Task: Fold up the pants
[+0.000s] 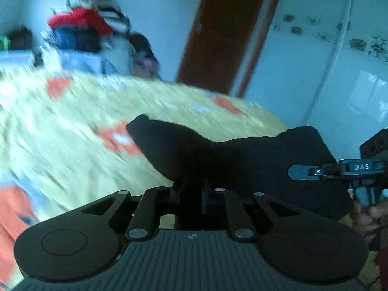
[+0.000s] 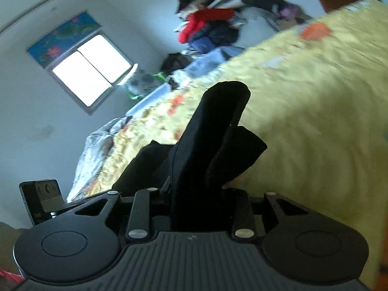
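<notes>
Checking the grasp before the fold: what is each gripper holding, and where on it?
Both grip the black pants. The left gripper and the right gripper each pinch a bunched edge, lifted over the bed; which part of the pants cannot be told.

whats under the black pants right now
The black pants hang from both grippers above the yellow floral bedspread. The bedspread directly beneath them is covered, so anything lying there cannot be seen.

Black pants; yellow bedspread with orange-red patches; red, navy clothes pile; brown door.
</notes>
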Demonstrator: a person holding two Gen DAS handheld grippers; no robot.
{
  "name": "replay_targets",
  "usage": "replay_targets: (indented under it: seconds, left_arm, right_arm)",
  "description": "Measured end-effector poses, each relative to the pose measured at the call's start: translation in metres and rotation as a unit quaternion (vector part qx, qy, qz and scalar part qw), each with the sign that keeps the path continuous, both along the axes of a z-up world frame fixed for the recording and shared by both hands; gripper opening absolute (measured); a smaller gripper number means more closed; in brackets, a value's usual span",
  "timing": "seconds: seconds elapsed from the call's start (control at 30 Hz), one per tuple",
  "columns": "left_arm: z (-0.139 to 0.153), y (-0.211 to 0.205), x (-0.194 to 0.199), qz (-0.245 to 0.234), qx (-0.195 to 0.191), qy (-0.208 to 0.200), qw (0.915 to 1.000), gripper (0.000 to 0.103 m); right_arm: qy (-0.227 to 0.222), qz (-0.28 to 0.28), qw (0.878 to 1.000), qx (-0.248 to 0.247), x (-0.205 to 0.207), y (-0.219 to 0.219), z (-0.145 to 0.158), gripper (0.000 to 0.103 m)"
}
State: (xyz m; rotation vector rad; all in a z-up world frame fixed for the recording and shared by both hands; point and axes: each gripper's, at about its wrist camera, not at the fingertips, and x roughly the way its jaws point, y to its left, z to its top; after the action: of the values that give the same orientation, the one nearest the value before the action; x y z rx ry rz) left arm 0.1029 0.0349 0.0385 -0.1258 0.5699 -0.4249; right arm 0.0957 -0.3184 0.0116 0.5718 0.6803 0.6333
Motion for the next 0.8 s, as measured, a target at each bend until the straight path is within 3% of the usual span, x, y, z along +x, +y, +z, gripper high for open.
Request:
replay_targets:
  seconds: [0.13, 0.23, 0.3, 0.37, 0.43, 0.5, 0.53, 0.6, 0.63, 0.67, 0.73, 0.8]
  left_arm:
    - [0.013, 0.02, 0.029, 0.032, 0.033, -0.018, 0.9988, 0.017]
    - [-0.001, 0.026, 0.063, 0.056, 0.066, 0.003, 0.9963, 0.022]
    - [-0.02, 0.028, 0.083, 0.09, 0.11, 0.039, 0.9891, 0.034]
    - [-0.035, 0.032, 0.088, 0.129, 0.162, 0.065, 0.9762, 0.039]
    - [-0.036, 0.046, 0.074, 0.144, 0.155, 0.047, 0.9762, 0.045]
    - [-0.025, 0.049, 0.062, 0.161, 0.156, 0.035, 0.9739, 0.044]
    - [-0.018, 0.048, 0.057, 0.159, 0.148, 0.023, 0.9759, 0.045]
    - [-0.007, 0.039, 0.052, 0.134, 0.117, 0.008, 0.9841, 0.057]
    - [-0.003, 0.031, 0.051, 0.118, 0.102, 0.004, 0.9877, 0.072]
    - [-0.001, 0.021, 0.051, 0.099, 0.09, 0.0, 0.991, 0.084]
    - [-0.005, 0.0, 0.052, 0.073, 0.088, -0.003, 0.9934, 0.092]
    - [-0.021, -0.018, 0.055, 0.074, 0.121, 0.014, 0.9898, 0.09]
  right_arm:
    - [-0.001, 0.007, 1.0, 0.006, 0.042, 0.034, -0.001, 0.029]
    - [0.022, -0.002, 1.0, -0.008, 0.076, 0.057, -0.016, 0.03]
    - [0.058, -0.022, 0.997, -0.036, 0.098, 0.067, -0.034, 0.039]
    - [0.075, -0.041, 0.994, -0.071, 0.106, 0.069, -0.048, 0.041]
    - [0.066, -0.043, 0.995, -0.065, 0.096, 0.06, -0.047, 0.046]
    - [0.038, -0.072, 0.99, -0.111, 0.081, 0.053, -0.036, 0.053]
    - [0.006, -0.109, 0.981, -0.163, 0.07, 0.052, -0.025, 0.053]
    - [-0.054, -0.162, 0.954, -0.247, 0.054, 0.06, -0.002, 0.054]
    - [-0.081, -0.156, 0.952, -0.251, 0.048, 0.066, 0.008, 0.054]
    - [-0.095, -0.132, 0.958, -0.238, 0.046, 0.074, 0.014, 0.054]
    - [-0.101, -0.071, 0.966, -0.226, 0.047, 0.097, 0.019, 0.053]
    - [-0.094, -0.022, 0.965, -0.244, 0.051, 0.123, 0.01, 0.053]
